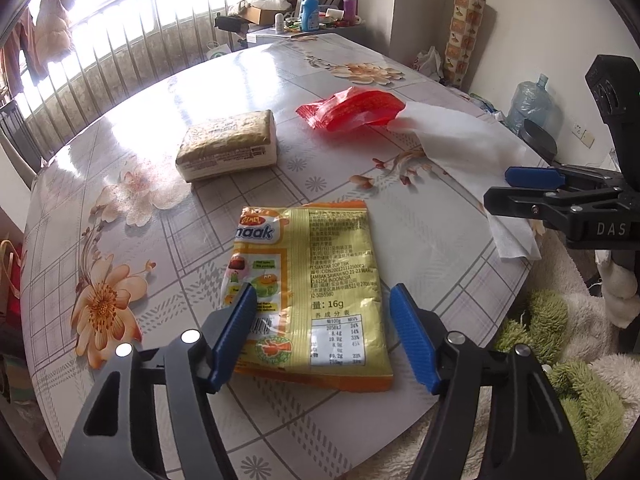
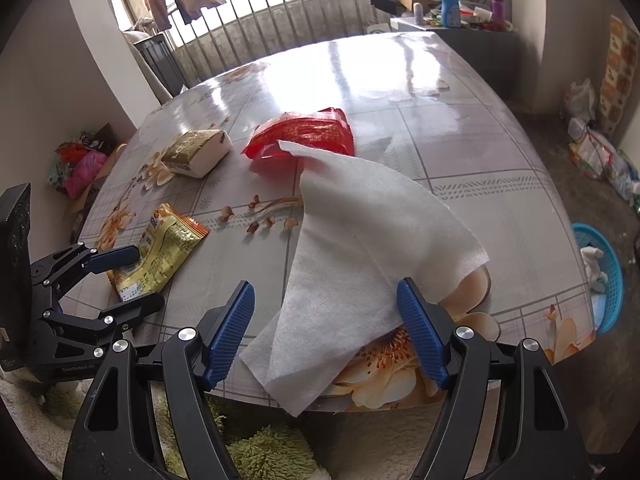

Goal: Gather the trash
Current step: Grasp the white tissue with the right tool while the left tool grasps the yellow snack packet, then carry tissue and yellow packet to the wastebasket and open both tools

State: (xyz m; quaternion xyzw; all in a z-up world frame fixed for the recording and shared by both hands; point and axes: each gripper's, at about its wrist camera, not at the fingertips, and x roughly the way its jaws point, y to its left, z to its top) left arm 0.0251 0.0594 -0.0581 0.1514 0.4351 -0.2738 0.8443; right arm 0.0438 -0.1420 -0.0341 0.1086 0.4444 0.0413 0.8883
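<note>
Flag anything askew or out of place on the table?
The white tissue sheet lies crumpled, one corner over the red wrapper, its near end hanging past the table edge. The yellow snack packet lies flat, empty and torn open.

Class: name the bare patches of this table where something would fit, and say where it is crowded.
Bare: the far, glossy half of the table beyond the red wrapper. Crowded: the near edge, with the yellow packet, white tissue sheet and tissue pack.
</note>
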